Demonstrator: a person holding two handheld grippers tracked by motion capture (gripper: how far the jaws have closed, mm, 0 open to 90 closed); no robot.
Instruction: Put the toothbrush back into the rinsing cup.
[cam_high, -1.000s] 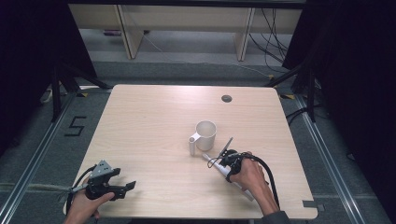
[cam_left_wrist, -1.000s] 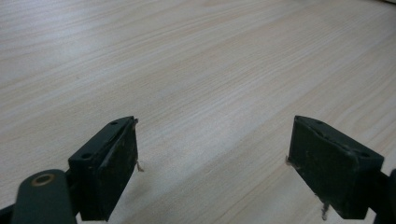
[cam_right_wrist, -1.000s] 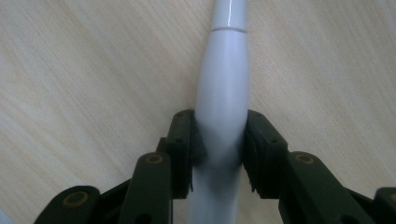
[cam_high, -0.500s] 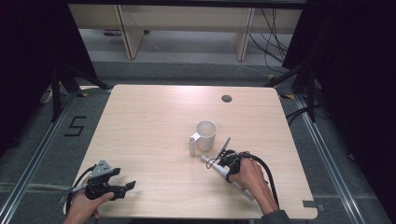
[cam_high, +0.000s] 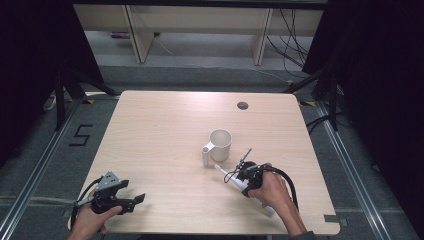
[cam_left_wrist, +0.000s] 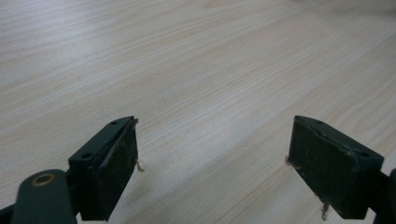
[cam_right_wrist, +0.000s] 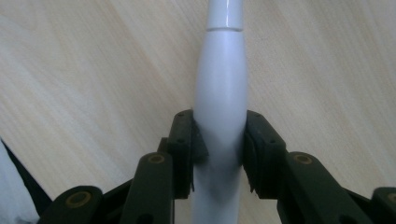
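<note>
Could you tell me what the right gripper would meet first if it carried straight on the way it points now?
Most likely the white mug. The right gripper, shut on a white toothbrush-like handle, points up-left toward the mug's base and its handle. The white tip would probably touch first, though depth is hard to judge.

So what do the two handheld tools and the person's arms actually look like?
Both are black. The left tool carries a grey three-cornered plate on top and trails a black cable. Its pads are flat, dark rectangular blocks, frayed at the edges. The right tool has brass-coloured rivets and a thick looping black cable. Forearms are bare, with a dark sleeve edge.
</note>
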